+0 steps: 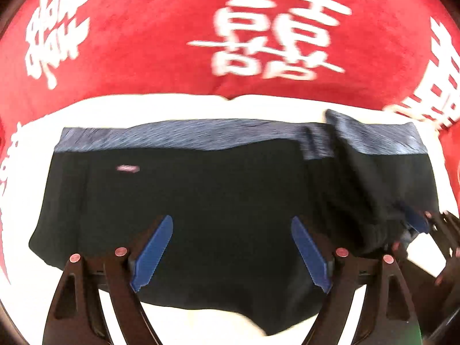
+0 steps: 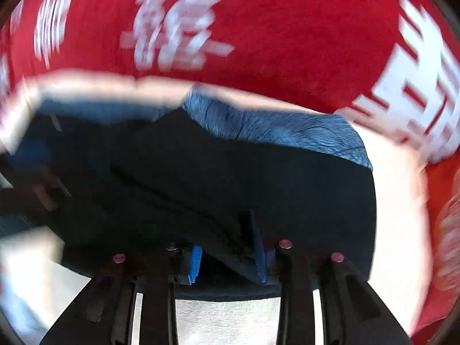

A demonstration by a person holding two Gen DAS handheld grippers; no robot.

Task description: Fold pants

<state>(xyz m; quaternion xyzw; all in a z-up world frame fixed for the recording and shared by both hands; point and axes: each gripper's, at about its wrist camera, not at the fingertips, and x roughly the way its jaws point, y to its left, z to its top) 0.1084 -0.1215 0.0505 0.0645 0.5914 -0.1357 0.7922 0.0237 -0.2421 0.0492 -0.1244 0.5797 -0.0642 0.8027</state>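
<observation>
The pants (image 1: pixel 201 201) lie on a white sheet (image 1: pixel 143 106) over red cloth (image 1: pixel 143 43), one side already turned inward. Left tongs (image 1: pixel 230 250) hover wide above them; right tongs (image 2: pixel 227 247) pinch a dark fold. More folding remains. Blur hides the legs.

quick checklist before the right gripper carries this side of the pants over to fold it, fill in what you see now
1. Right gripper has cloth between its fingers: ok, a black fold of the pants sits between the blue pads.
2. Grip firmly closed: cannot tell, the view is motion blurred.
3. Left gripper clear of the fabric: ok, open wide above the pants, holding nothing.
4. Waistband lying flat: not ok, the right part is lifted and overlaps.
5. Pants fully on the white surface: ok.
6. Red cloth out of the way: ok, behind the pants.
</observation>
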